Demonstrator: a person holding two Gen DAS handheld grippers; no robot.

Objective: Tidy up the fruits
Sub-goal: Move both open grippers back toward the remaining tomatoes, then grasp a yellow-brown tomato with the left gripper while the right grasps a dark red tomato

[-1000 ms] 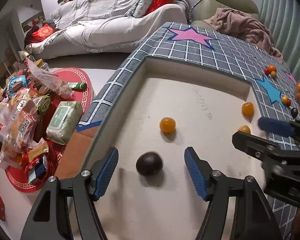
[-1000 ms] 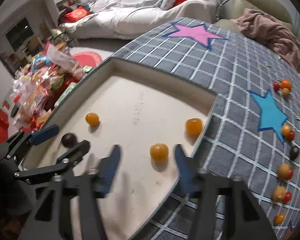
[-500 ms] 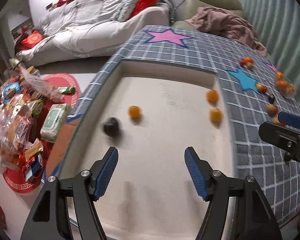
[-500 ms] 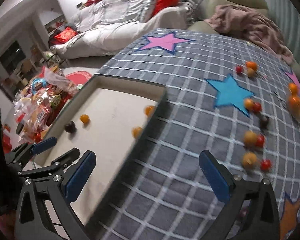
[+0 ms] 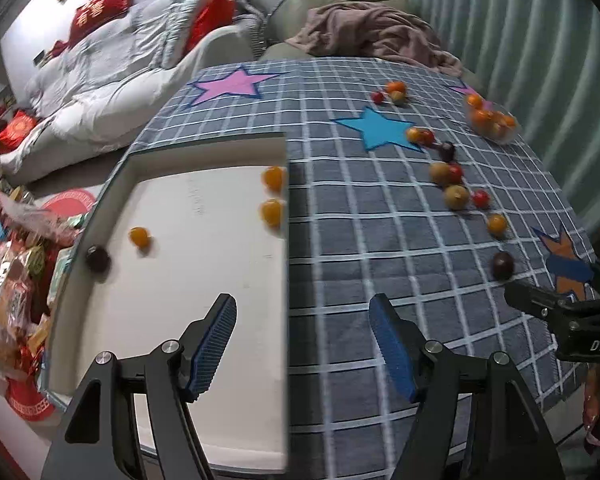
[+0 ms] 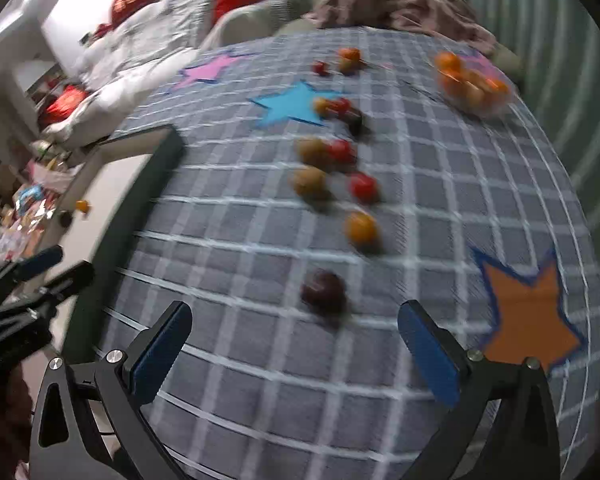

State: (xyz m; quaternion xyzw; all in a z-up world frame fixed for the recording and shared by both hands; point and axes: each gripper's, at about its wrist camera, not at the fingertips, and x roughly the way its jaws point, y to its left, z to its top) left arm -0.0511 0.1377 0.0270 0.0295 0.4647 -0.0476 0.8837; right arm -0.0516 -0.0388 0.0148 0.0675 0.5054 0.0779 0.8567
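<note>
Both grippers are sitting further right over the cloth than a second ago, when I was seeing them down over the white tray. Now the left gripper (image 5: 302, 342) is straddling the tray's right edge (image 5: 286, 216) at the bottom of its view, jaws apart with nothing between them, the same gap as before. Its dark fruit (image 5: 97, 258), which was lying between those pads a second ago, is now resting at the left of the frame against the tray's left wall, just beside a small orange fruit (image 5: 139, 236). Two more orange fruits (image 5: 273, 178) are sitting along the tray's right wall, mid-frame.

My right gripper (image 6: 296, 354) is showing its jaws spread wide, wider than a second ago, and nothing is being held. A dark plum-coloured fruit (image 6: 323, 291) is lying on the grey checked cloth (image 6: 240, 360) just above the gap between the pads, near the middle of that frame, untouched. Higher up I am seeing loose orange, brownish and red fruits (image 6: 360, 228) strung toward the blue star (image 6: 292, 105), and a blurred clear container of orange fruit (image 6: 474, 86) at upper right. An orange star (image 6: 528, 312) is filling the lower right. That view is smearing with motion, so finer detail is beyond me.
</note>
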